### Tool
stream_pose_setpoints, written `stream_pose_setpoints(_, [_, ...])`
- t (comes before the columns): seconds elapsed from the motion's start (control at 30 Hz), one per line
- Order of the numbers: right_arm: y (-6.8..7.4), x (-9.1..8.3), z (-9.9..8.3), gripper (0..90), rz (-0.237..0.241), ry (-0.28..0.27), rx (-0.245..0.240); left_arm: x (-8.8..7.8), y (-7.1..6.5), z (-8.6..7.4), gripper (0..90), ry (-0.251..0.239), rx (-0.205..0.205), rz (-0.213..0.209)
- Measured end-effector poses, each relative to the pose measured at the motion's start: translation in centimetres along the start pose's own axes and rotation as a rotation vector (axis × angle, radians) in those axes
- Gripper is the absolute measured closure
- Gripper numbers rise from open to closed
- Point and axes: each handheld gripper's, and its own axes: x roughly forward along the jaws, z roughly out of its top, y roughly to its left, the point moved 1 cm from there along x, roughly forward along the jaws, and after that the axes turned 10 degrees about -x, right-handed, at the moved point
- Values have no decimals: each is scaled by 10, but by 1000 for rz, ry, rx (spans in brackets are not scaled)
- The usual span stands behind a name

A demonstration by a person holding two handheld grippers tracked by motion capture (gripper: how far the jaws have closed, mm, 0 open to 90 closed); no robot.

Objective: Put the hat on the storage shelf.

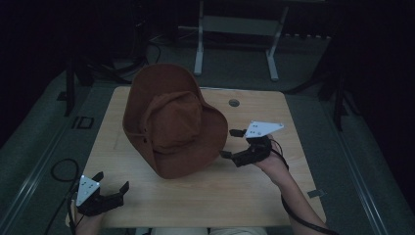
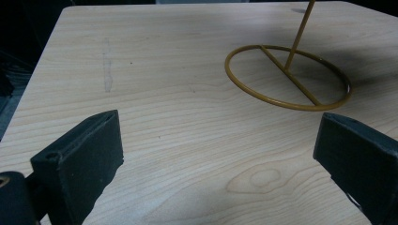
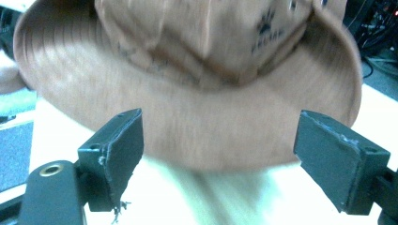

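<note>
Right gripper (image 1: 231,143) sits with its jaws spread wide and empty, pointed at the near right edge of the brown hat's (image 1: 171,120) brim and just beside it without touching; in the right gripper view (image 3: 213,154) the brim (image 3: 197,136) spans the gap between the two black jaws, and the picture is blurred there. That hat is a wide-brimmed brown one, tilted so its crown faces the person, and it stands over the middle of the light wooden table (image 1: 254,191), a little toward the far left; a small paw print and some lettering show on the crown (image 3: 265,26) in the right gripper view, too blurred to read. Under it, the left gripper view shows a thin yellow wire stand (image 2: 288,77), a ring flat on the table with a bar across it and a rod rising from that bar. Left gripper (image 1: 113,181) rests at the near left corner of the table, well apart from the hat, its jaws also wide and holding nothing, with bare wood between them (image 2: 218,168). A small round grey hole (image 1: 234,103) lies in the table top beyond the hat, toward the far edge.
</note>
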Motion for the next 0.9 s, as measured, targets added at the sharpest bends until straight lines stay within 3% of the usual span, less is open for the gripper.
stream_pose_setpoints(0.37, [12,-1,-63,152,-15,15,59,1,-1,0,23,4,6,5])
stream_pose_setpoints(0.5, [21,8,-89,151,20,55,63,0,1,1,24,-5,1,12])
stream_pose_setpoints(0.8, [32,6,-123,151,38,93,70,1,-1,0,24,2,6,8])
stream_pose_setpoints(0.9, [33,2,-131,148,20,105,74,0,0,0,23,5,7,9])
